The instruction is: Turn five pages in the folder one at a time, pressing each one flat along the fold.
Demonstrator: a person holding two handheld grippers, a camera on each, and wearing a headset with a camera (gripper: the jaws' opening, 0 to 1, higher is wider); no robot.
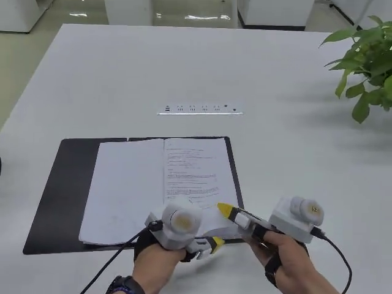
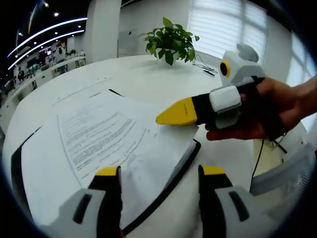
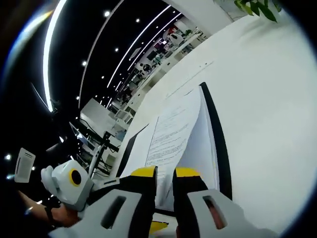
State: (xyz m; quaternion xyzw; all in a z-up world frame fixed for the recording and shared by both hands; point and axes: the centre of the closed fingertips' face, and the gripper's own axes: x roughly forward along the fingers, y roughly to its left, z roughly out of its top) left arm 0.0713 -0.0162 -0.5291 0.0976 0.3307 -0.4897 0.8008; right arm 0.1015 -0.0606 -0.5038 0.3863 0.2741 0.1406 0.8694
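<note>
At the folder (image 1: pixel 61 202)'s near right corner: right gripper (image 1: pixel 224 210) jaws almost together on top page (image 1: pixel 196 171), pinch unclear. Left gripper (image 1: pixel 215 244) spread, just beside. Paper looks light, floppy, tearable; take the corner gently.

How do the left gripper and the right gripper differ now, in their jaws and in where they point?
The left gripper has its jaws wide apart; the right gripper has them close together, with a narrow gap. The left gripper points at the black edge of the folder; the right gripper reaches the lower corner of the printed page. Both have yellow tips.
</note>
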